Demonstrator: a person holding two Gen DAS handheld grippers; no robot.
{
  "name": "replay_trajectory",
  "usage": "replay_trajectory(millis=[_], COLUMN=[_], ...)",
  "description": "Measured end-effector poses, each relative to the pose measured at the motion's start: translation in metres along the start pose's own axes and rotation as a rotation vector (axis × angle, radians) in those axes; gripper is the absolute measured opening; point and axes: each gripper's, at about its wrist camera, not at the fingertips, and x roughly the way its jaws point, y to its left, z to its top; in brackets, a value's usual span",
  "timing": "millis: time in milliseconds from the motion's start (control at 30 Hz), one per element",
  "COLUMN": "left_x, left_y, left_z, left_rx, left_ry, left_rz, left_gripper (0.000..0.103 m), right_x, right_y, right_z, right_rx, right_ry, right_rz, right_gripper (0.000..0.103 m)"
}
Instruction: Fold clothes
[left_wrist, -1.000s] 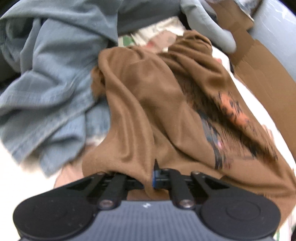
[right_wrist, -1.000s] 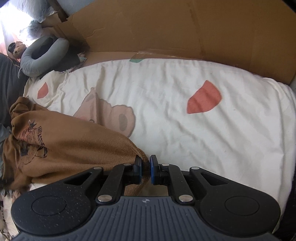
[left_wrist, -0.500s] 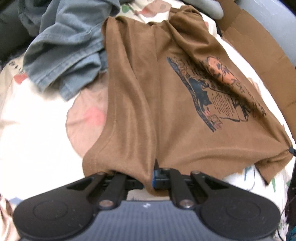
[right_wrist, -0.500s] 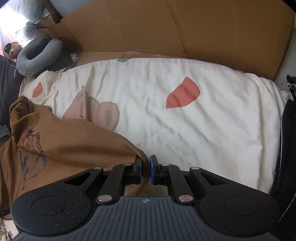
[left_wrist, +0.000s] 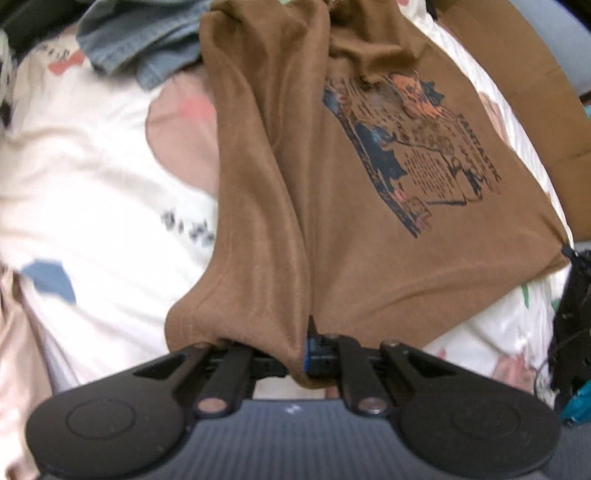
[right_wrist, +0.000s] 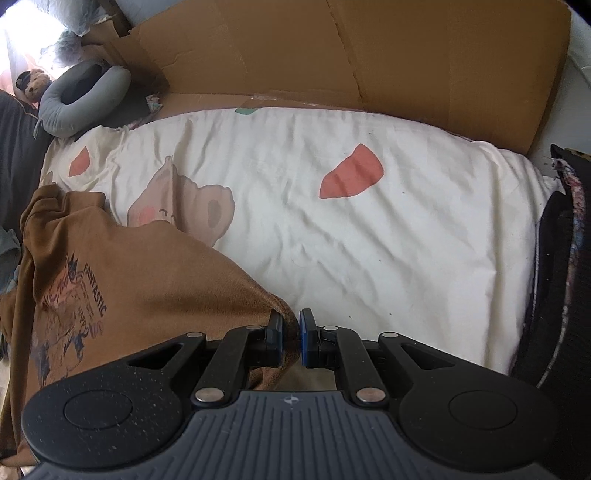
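Observation:
A brown T-shirt (left_wrist: 332, 229) with a dark blue and orange print lies stretched over the white patterned bedsheet (left_wrist: 92, 206). My left gripper (left_wrist: 295, 354) is shut on its near hem, which bunches between the jaws. My right gripper (right_wrist: 291, 339) is shut on another corner of the brown T-shirt (right_wrist: 140, 288), whose print reads "FANTASTIC". The shirt's far end is crumpled near the other clothes.
A blue denim garment (left_wrist: 147, 40) lies beyond the shirt at the top left. Brown cardboard (right_wrist: 351, 55) lines the far side of the bed. A grey neck pillow (right_wrist: 81, 99) sits at the far left corner. A dark object (right_wrist: 561, 258) borders the sheet (right_wrist: 369, 240) on the right.
Both grippers have pulled the brown T-shirt away from the pile of clothes and spread it wider, so its print now shows flat. The denim garment is now farther away.

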Motion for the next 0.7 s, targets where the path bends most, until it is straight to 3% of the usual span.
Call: replay_trajectory(millis=[300,600,700], left_x=[-0.025,-0.046,-0.047], left_y=[-0.008,0.004,0.007], left_z=[-0.032,-0.042,-0.028], left_rx=[0.007,-0.04,-0.049], left_ry=[0.152,0.201,0.211], left_rz=[-0.067,-0.054,-0.068], left_gripper=[0.006,0.007,0.015], right_x=[-0.02,-0.026,-0.026], right_y=[-0.01,-0.012,-0.013], right_z=[-0.006,-0.029,-0.031], right_rx=[-0.016,-0.006,0.004], right_ry=[0.011,0.049,0.047], right_rz=[-0.024,-0.017,-0.017], right_gripper=[0.007,0.008,0.008])
